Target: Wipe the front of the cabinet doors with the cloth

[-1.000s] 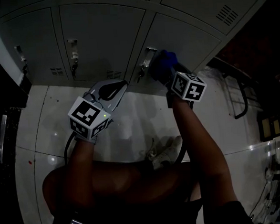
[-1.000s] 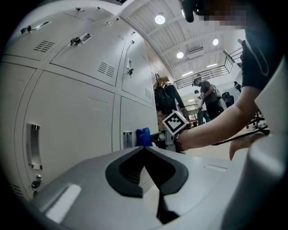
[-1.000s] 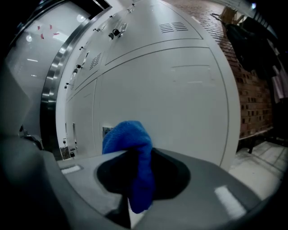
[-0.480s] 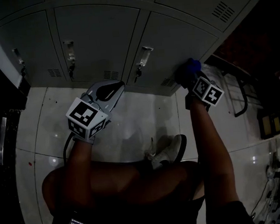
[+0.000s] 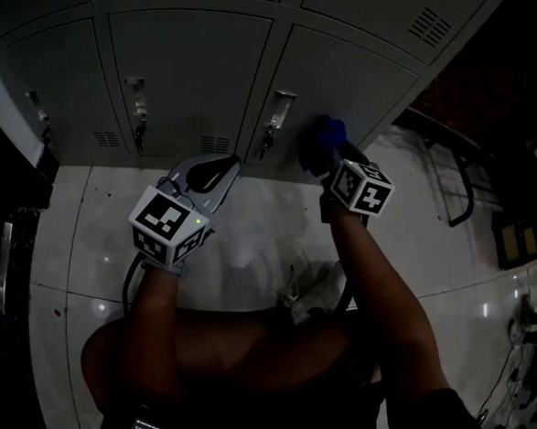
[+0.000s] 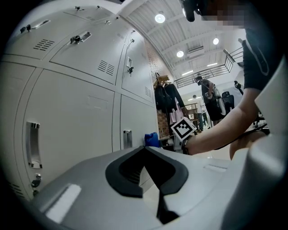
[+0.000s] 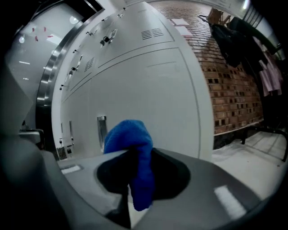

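A row of grey metal cabinet doors (image 5: 194, 67) fills the top of the head view, each with a latch handle (image 5: 280, 105). My right gripper (image 5: 326, 150) is shut on a blue cloth (image 5: 322, 134) and presses it against the lower part of the right-hand door (image 5: 350, 70), just right of that handle. In the right gripper view the blue cloth (image 7: 132, 152) bulges from between the jaws against the door (image 7: 153, 99). My left gripper (image 5: 212, 174) hovers shut and holds nothing, low in front of the middle door. The left gripper view shows the cloth (image 6: 151, 139) farther along the doors (image 6: 72, 112).
A pale tiled floor (image 5: 251, 228) lies below the cabinets. A shoe (image 5: 315, 293) shows between the person's arms. A dark metal frame (image 5: 459, 186) stands to the right. A brick wall (image 7: 229, 90) and hanging clothes (image 6: 166, 96) lie beyond the cabinets' end.
My right gripper swept the cloth right along the door to its edge, then came back left to beside the handle. The left gripper stayed nearly still.
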